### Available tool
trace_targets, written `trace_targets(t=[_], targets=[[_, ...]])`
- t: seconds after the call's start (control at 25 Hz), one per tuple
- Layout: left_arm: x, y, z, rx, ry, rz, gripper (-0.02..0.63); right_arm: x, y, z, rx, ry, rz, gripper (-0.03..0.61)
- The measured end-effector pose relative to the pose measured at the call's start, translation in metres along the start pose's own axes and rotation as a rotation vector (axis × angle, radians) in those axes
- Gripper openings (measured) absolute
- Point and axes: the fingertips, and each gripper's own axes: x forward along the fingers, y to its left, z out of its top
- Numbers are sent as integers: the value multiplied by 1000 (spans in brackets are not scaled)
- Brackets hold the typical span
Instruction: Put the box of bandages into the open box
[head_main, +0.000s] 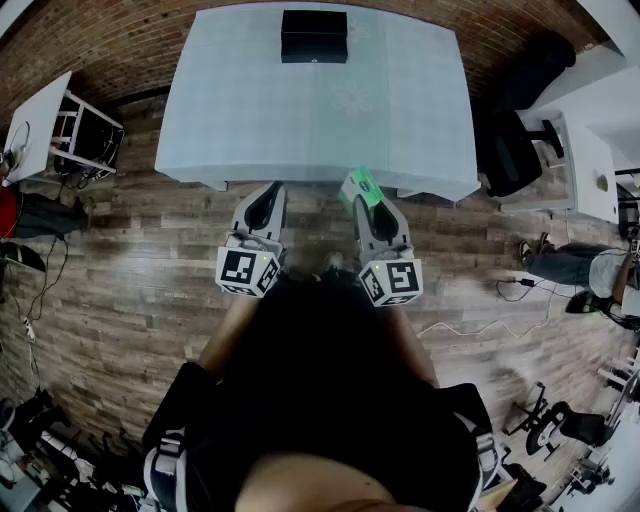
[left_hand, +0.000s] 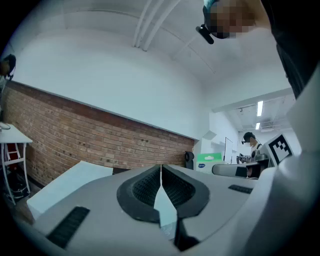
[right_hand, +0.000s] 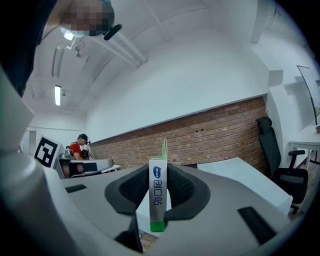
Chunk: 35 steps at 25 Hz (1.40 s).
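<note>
The bandage box (head_main: 366, 187), white with a green end, is held upright and edge-on in my right gripper (head_main: 357, 193), just short of the near edge of the pale table (head_main: 250, 110). In the right gripper view the pads of the right gripper (right_hand: 158, 175) press on both sides of the bandage box (right_hand: 158, 192). The open black box (head_main: 314, 36) stands at the far middle of the table. My left gripper (head_main: 270, 189) hovers level beside the right one, shut with nothing in it; its pads meet in the left gripper view (left_hand: 161, 172), where the bandage box (left_hand: 210, 162) shows at the right.
A black office chair (head_main: 515, 150) stands right of the table, and a white desk (head_main: 40, 115) at the left. A person's legs (head_main: 575, 265) show on the wooden floor at the right. Cables and gear lie along the left and lower edges.
</note>
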Motion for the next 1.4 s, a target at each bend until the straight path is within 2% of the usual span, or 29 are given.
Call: trace_targets(t=[0.8, 1.2, 1.4], targets=[[6, -18, -1, 28, 19, -25, 40, -6, -6, 9, 14, -21, 9, 104], [37, -41, 0, 60, 19, -7, 40, -14, -44, 7, 20, -4, 13, 104], [63, -49, -7, 57, 12, 38, 40, -7, -69, 11, 12, -10, 50, 104]])
